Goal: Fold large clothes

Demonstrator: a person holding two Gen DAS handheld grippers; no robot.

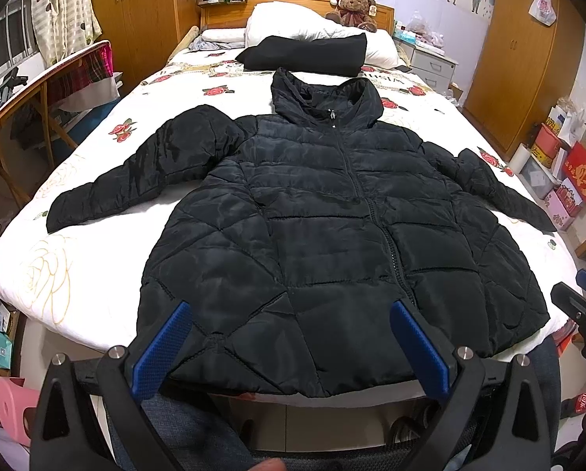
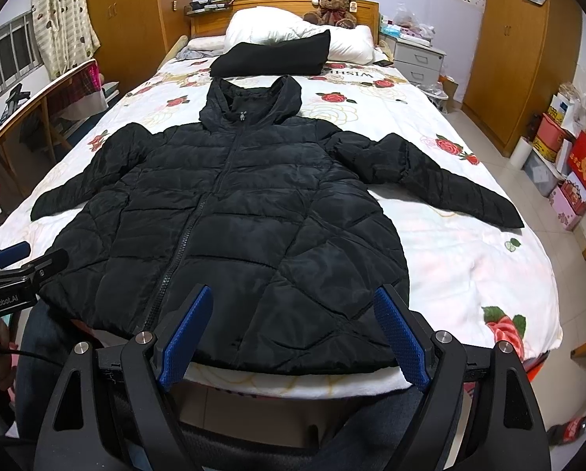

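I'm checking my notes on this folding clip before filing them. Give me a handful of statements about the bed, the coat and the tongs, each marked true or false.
1. The black coat lies flat on the bed with both sleeves spread out. True.
2. The coat's zip is open all the way. False: it is zipped up to the collar.
3. The left tongs are open and hold nothing. True.
4. The right tongs are clamped on the coat's hem. False: they are open, holding nothing.
5. A folded dark garment lies beyond the hood, near the pillow. True.
6. The teddy bear sits on the coat. False: it sits by the headboard.
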